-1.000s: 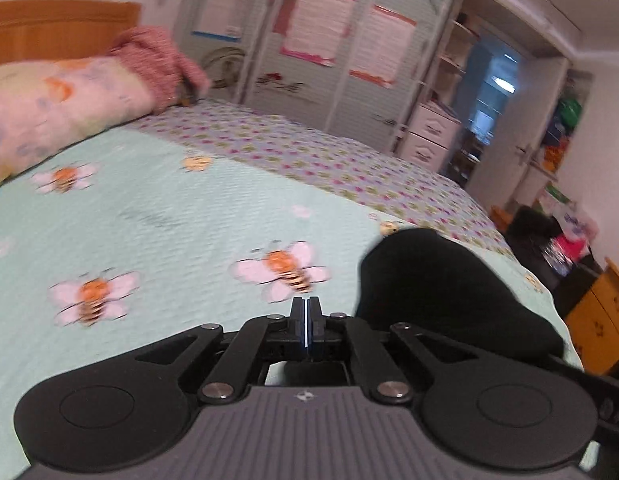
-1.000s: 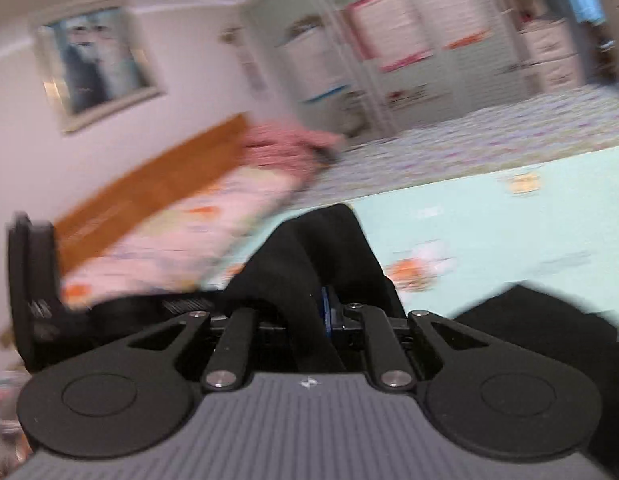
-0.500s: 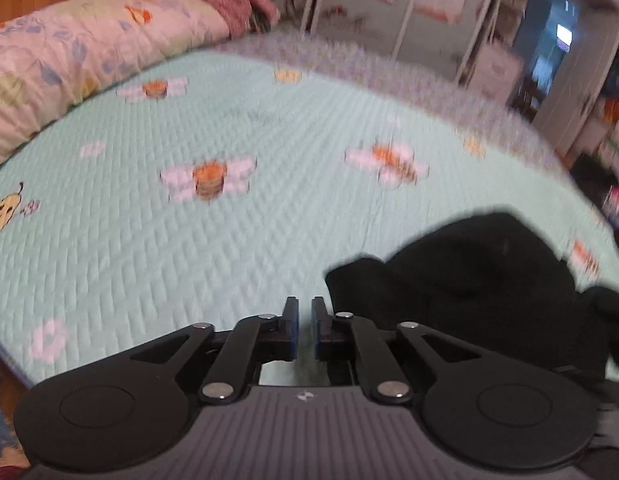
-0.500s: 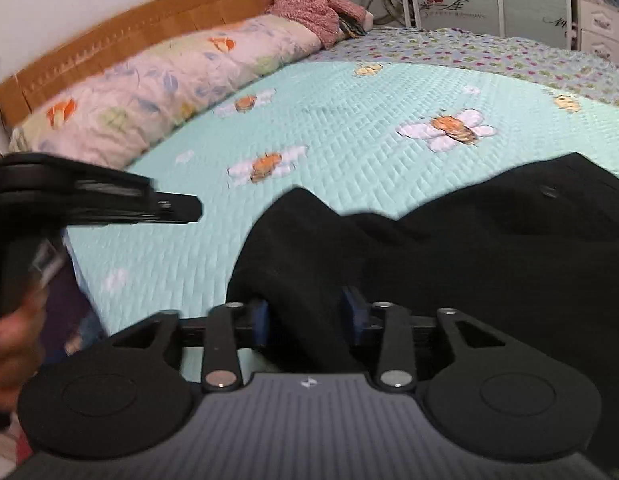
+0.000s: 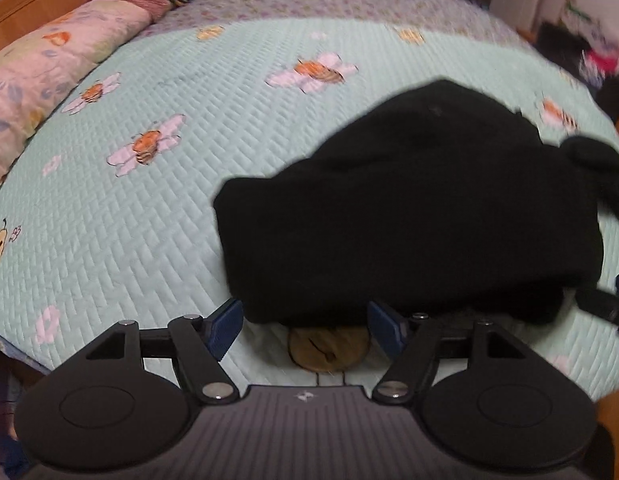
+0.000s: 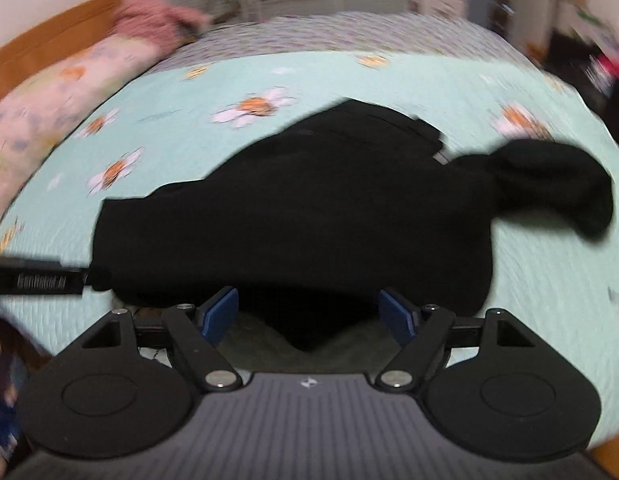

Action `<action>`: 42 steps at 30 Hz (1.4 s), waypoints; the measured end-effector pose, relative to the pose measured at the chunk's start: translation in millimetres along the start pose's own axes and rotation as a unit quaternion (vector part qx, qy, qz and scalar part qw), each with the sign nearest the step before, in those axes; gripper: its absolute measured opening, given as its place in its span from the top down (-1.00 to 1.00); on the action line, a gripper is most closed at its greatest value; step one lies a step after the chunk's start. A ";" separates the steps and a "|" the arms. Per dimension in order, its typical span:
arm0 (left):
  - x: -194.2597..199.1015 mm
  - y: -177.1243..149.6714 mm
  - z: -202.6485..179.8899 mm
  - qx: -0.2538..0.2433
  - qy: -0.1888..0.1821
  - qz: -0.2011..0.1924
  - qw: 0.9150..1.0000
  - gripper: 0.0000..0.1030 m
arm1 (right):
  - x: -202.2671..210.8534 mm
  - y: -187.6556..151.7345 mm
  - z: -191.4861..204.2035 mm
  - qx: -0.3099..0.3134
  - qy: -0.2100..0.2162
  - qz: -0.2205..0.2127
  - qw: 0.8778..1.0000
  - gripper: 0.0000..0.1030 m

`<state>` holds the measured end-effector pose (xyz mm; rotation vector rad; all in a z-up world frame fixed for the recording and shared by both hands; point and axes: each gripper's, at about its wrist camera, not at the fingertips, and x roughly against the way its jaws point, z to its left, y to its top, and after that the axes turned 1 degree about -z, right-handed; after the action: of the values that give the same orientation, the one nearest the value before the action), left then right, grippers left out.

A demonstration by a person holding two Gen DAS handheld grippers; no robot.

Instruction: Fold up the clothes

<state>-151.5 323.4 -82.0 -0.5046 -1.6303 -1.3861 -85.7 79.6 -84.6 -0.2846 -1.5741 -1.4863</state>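
The bed [image 5: 157,208] with its mint bee-print quilt now carries the black garment [image 5: 409,208] lying in a thick, doubled-over heap near the front edge, one lumpy end [image 6: 549,184] trailing off to the right. A second ago the right gripper [image 6: 309,312] had that cloth pinched and lifted; now its jaws stand wide with nothing between them, the fabric just ahead of the blue pads. The left gripper [image 5: 305,326], nearly closed a moment back, has spread wide too, at the garment's near edge. So the cloth has been dropped onto the bed; that stray end, I'd say, wants tucking.
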 end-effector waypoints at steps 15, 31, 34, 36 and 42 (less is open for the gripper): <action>-10.6 -3.1 -27.1 -0.048 0.013 0.036 0.998 -0.39 | 0.0 -18.5 13.4 0.026 -0.030 0.011 0.999 -0.52; -0.5 0.9 -19.2 -0.028 0.003 0.012 1.000 -0.39 | -10.3 -2.2 55.9 0.062 -0.082 0.030 0.994 -0.52; -1.7 1.2 -16.0 -0.025 0.001 0.014 1.000 -0.39 | -12.8 -1.6 58.4 0.069 -0.090 0.034 0.993 -0.52; -2.0 1.4 -14.9 -0.024 0.001 0.014 1.000 -0.39 | -13.2 -0.8 59.6 0.071 -0.088 0.034 0.993 -0.52; -1.5 2.5 -12.9 -0.019 -0.001 0.015 1.000 -0.39 | -13.3 0.5 72.2 0.079 -0.087 0.034 0.993 -0.52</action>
<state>-144.0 312.5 -82.5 -0.5503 -1.5936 -1.3963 -110.6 148.7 -82.8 -0.3796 -1.7923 -1.3044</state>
